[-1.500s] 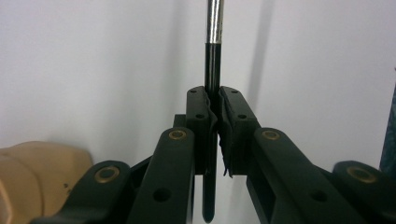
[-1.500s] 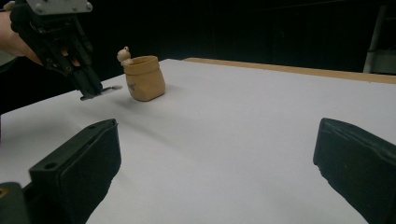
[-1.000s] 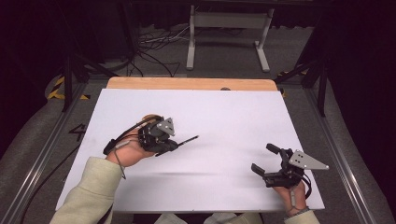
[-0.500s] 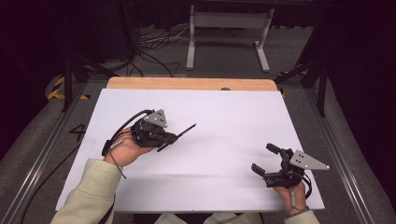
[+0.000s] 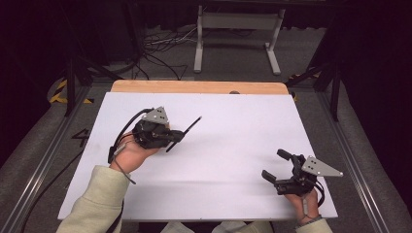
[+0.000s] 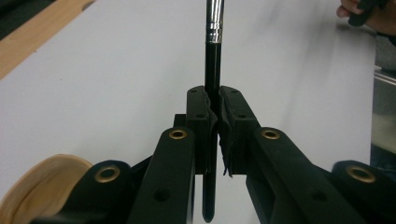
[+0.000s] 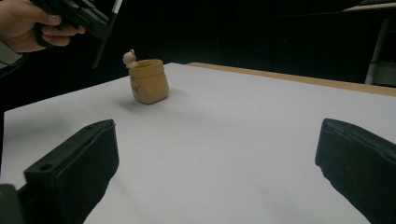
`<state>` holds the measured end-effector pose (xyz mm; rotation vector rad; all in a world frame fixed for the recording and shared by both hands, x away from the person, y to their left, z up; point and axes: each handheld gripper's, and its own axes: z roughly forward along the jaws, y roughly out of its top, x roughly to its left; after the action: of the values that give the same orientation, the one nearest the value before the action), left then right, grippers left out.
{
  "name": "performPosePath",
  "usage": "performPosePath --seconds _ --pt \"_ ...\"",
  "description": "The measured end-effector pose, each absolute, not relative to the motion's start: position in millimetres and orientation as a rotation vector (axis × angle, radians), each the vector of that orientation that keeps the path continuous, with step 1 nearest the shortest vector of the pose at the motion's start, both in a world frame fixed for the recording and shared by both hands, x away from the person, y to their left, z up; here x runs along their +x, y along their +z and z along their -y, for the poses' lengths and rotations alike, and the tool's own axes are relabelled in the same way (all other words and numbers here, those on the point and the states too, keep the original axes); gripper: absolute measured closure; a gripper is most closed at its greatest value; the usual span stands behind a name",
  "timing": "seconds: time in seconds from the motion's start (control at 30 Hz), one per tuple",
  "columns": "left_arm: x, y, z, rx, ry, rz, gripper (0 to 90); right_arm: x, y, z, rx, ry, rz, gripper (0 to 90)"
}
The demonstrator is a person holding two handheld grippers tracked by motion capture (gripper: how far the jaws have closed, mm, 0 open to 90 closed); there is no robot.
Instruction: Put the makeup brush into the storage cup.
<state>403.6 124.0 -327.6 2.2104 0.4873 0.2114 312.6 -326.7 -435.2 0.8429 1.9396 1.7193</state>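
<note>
My left gripper [image 5: 177, 137] is shut on a black-handled brush [image 5: 190, 127] over the left half of the white table [image 5: 233, 136]. In the left gripper view the pads [image 6: 201, 112] clamp the brush's handle [image 6: 213, 56], whose silver ferrule points away. A tan rim [image 6: 42, 186] shows low at the left there. My right gripper [image 5: 276, 165] rests near the table's front right corner, open, nothing between its jaws. From the right gripper view [image 7: 217, 135] I see a small tan cup [image 7: 148, 80] with a little figure on its rim, and the brush [image 7: 105, 39] above it to the left.
A wooden strip [image 5: 194, 86] runs along the table's far edge. Beyond it a metal stand [image 5: 238, 29] and loose cables [image 5: 155, 48] lie on the floor. Metal rails [image 5: 350, 160] flank the table.
The left gripper has shifted slightly toward the far side with the brush, and the brush's tip has swung farther back. The right gripper has not moved.
</note>
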Motion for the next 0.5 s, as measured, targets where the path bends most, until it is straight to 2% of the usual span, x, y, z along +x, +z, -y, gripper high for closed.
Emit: performPosePath --seconds 0.5 --pt "406 -323 -139 2.032 0.273 -0.556 83.4 313 -435 327 0.843 1.715 -1.948 0.0"
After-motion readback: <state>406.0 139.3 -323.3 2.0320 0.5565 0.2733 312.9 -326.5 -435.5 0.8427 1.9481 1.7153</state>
